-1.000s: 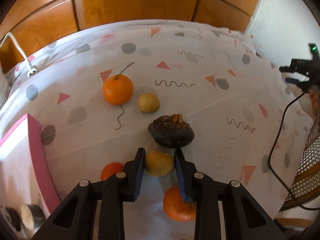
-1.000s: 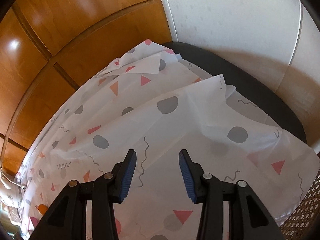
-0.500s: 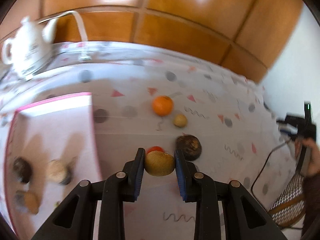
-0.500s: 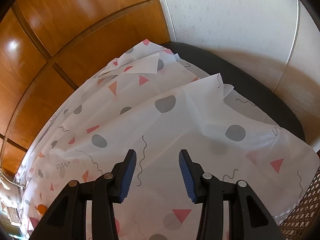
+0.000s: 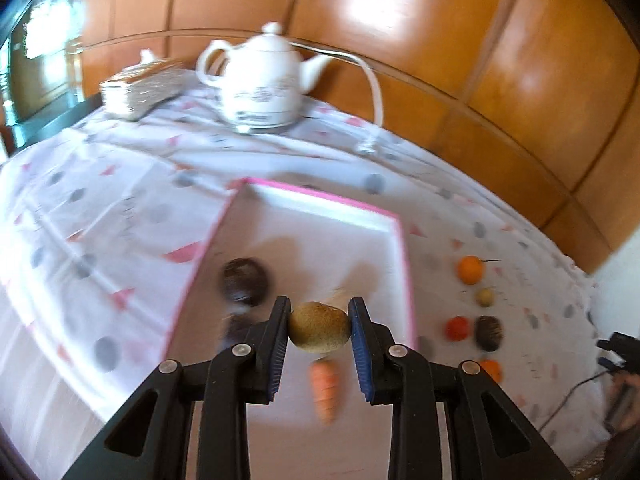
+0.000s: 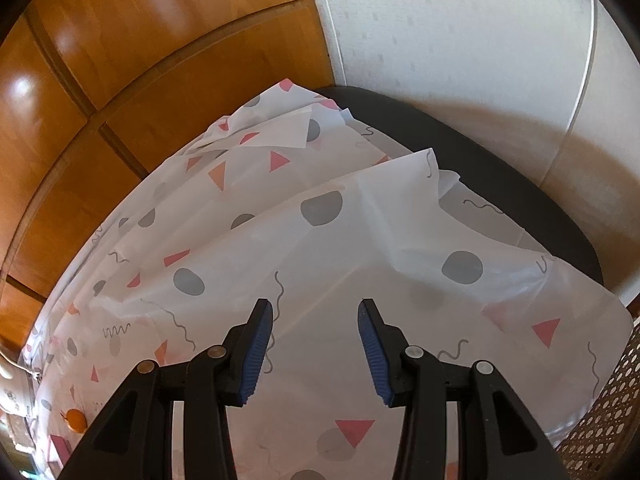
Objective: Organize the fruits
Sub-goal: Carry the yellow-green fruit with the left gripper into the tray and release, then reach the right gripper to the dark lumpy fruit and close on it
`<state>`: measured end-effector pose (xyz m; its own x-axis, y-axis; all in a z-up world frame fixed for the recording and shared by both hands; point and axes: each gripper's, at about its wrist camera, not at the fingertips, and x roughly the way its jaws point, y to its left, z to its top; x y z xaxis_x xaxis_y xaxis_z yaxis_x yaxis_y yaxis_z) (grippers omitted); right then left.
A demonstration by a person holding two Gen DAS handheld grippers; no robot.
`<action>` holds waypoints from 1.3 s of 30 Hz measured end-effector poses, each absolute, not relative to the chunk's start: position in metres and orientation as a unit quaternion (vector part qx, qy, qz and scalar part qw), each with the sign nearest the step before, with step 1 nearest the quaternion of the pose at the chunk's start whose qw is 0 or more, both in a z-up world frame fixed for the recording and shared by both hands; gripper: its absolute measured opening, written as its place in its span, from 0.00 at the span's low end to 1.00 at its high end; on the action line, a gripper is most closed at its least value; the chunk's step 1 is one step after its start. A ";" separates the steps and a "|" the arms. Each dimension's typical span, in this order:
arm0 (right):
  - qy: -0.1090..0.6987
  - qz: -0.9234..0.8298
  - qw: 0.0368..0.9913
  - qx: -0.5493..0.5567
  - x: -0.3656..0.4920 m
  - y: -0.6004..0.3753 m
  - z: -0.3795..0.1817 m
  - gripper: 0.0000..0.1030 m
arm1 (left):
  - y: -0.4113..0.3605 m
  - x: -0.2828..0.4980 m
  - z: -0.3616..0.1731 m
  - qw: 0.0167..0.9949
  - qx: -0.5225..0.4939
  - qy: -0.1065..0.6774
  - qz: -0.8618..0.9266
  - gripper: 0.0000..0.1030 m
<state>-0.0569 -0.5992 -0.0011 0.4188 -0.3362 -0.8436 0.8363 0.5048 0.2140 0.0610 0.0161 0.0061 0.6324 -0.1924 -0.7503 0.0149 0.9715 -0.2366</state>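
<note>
My left gripper (image 5: 319, 326) is shut on a brown-green kiwi (image 5: 319, 331) and holds it above the white tray with the pink rim (image 5: 320, 196). In the tray lie a dark round fruit (image 5: 245, 281) and a carrot (image 5: 326, 394); other items under the fingers are blurred. On the cloth right of the tray lie an orange (image 5: 470, 269), a small yellowish fruit (image 5: 485, 296), a red fruit (image 5: 457, 328), a dark fruit (image 5: 489, 332) and another orange (image 5: 491, 369). My right gripper (image 6: 316, 334) is open and empty over the patterned cloth (image 6: 320, 240).
A white teapot (image 5: 264, 80) with a white cable (image 5: 374, 92) and a stack of dishes (image 5: 140, 88) stand at the table's far side, before wooden panels. In the right wrist view the cloth ends at a dark table edge (image 6: 480, 152); a wicker chair (image 6: 600, 412) is at right.
My left gripper has lifted the kiwi off the cloth and swung left, from over the loose fruits to over the tray. The right gripper has barely moved.
</note>
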 end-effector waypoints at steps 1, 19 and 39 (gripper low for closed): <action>0.387 -0.376 0.778 0.321 -0.056 -0.599 -0.001 0.44 | 0.022 0.057 0.002 0.898 -0.100 0.426 -0.045 0.29; 0.406 -0.359 0.798 0.264 -0.039 -0.584 0.001 0.44 | 0.044 0.034 -0.035 0.894 -0.093 0.438 0.005 0.29; 0.400 -0.326 0.819 0.252 -0.032 -0.575 0.006 0.44 | 0.070 0.017 -0.022 0.905 -0.131 0.403 0.050 0.60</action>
